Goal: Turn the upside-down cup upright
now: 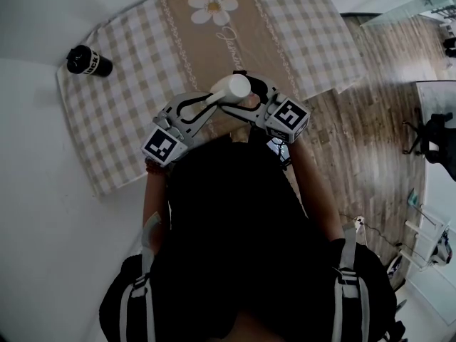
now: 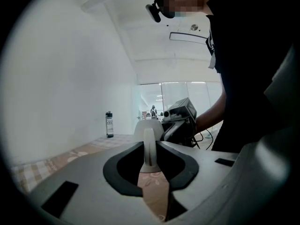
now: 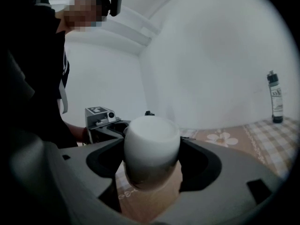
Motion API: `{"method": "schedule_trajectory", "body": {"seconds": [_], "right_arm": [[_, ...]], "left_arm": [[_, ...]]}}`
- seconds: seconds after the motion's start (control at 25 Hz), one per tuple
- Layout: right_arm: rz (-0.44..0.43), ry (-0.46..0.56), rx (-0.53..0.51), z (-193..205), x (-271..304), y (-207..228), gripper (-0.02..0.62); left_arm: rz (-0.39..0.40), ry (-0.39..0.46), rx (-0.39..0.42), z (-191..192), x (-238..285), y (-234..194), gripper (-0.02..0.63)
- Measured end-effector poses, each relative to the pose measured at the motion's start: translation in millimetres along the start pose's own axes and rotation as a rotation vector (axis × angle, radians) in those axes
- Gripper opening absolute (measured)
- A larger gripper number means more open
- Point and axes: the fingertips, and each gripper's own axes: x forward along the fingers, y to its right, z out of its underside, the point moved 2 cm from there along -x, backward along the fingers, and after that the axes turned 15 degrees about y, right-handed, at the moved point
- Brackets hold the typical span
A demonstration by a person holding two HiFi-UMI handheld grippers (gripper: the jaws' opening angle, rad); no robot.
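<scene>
Far left on the checked table (image 1: 128,141), a black bottle (image 1: 89,61), well apart from the rest; toward the middle, left gripper (image 1: 211,102) nipped almost together on the thin handle (image 2: 149,146) of the white cup (image 1: 232,87); cup standing on end over the table's near part, top end seemingly closed, so likely not yet righted; touching the table or just above it, hard to say; right gripper (image 1: 248,100) clamped round the rounded body. Probably glazed ceramic: stiff, fairly heavy, slick, breakable if dropped; best carried by the body grip through the turn, handle used only to steady and steer; no hard twisting on that narrow loop.
</scene>
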Motion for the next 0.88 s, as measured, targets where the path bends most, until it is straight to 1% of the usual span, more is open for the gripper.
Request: {"method": "schedule_trajectory", "body": {"seconds": [0.16, 0.24, 0.32, 0.44, 0.6, 0.68, 0.76, 0.88], "right_arm": [[-0.003, -0.023, -0.021, 3, 2, -3, 0.367], [-0.011, -0.029, -0.028, 4, 1, -4, 0.368], [-0.03, -0.025, -0.029, 4, 1, -5, 0.371], [-0.048, -0.004, -0.037, 1, 1, -5, 0.383], [-0.024, 0.024, -0.032, 0, -4, 3, 0.388], [-0.003, 0.043, 0.016, -1, -10, 11, 0.388], [0.007, 0.074, 0.067, -7, -13, 17, 0.382], [-0.023, 0.081, 0.072, -13, -10, 18, 0.354]], "left_arm": [[0.02, -0.026, 0.015, 4, 0, 2, 0.081], [0.018, -0.022, 0.008, 3, 1, 4, 0.072], [-0.002, 0.005, -0.012, 0, 1, 5, 0.069], [-0.041, 0.044, -0.067, -4, 1, 3, 0.067], [-0.117, 0.104, -0.132, -12, -2, -11, 0.067], [-0.143, 0.156, -0.164, -18, -6, -20, 0.067], [-0.145, 0.206, -0.183, -23, -10, -27, 0.067], [-0.139, 0.234, -0.193, -27, -9, -29, 0.067]]}}
